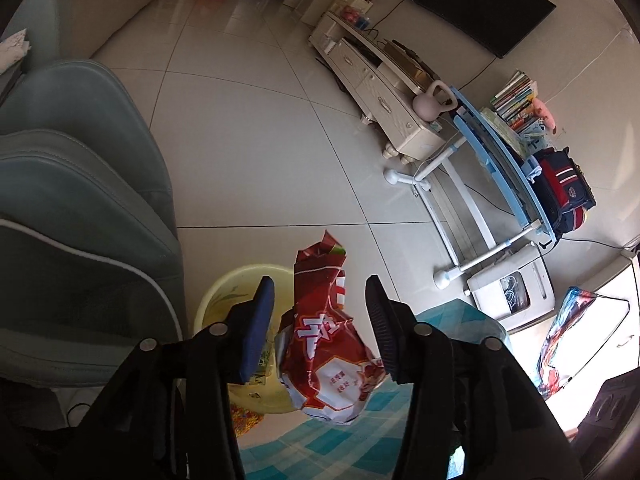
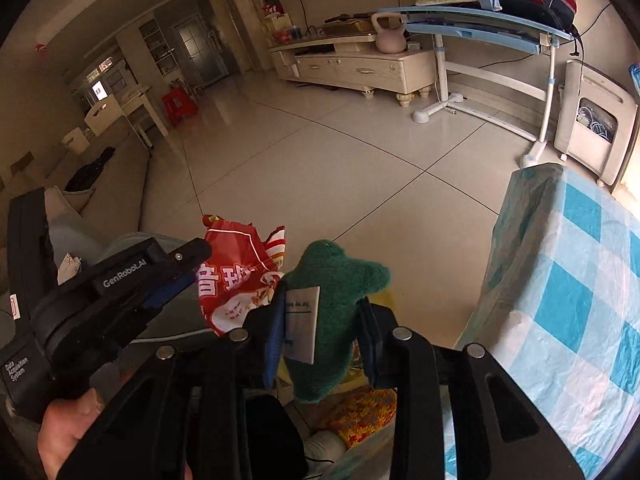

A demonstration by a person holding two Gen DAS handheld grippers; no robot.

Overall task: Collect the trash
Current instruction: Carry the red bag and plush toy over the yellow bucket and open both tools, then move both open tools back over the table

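A crumpled red snack bag [image 1: 328,344] hangs between the wide-apart fingers of my left gripper [image 1: 320,300], above a yellow basin [image 1: 240,304] on the floor. Neither finger visibly presses it. The bag also shows in the right wrist view [image 2: 240,280], just off the left gripper [image 2: 184,268]. My right gripper [image 2: 320,320] is shut on a green scouring pad [image 2: 336,312] with a white paper slip [image 2: 302,324] against it, held above the basin's edge [image 2: 386,300].
A table with a blue checked cloth [image 2: 568,300] stands at the right. A grey-green sofa [image 1: 80,200] is at the left. A yellow-orange mesh thing [image 2: 364,412] lies below. A TV cabinet [image 1: 384,92] and a blue desk [image 1: 500,160] stand across the tiled floor.
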